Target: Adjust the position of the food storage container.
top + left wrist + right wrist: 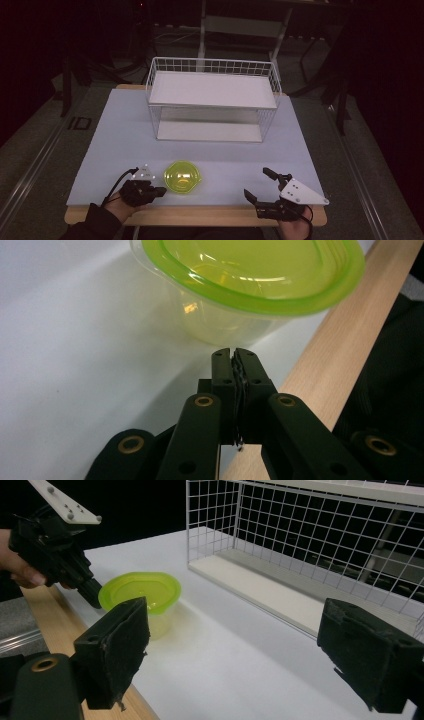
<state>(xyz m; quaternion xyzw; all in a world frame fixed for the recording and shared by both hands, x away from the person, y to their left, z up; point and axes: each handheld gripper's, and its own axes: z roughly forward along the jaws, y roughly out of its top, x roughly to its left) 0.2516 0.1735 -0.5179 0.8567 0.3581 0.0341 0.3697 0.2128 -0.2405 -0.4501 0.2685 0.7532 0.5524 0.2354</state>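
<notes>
A clear tub with a lime-green lid (183, 177) stands near the front edge of the pale table (125, 145), left of centre. My left gripper (161, 191) is shut with nothing in it, its tips just left of the tub and a little short of it. In the left gripper view the closed jaws (233, 357) point at the tub's (250, 285) lower wall without touching. My right gripper (257, 184) stands wide open at the front right, well apart from the tub (142, 597). The right gripper view shows my left gripper (92, 595) beside the tub.
A white wire rack (212, 100) with two shelves stands at the back middle of the table. A wooden strip (200, 216) runs along the table's front edge. Dark floor and furniture legs surround the table.
</notes>
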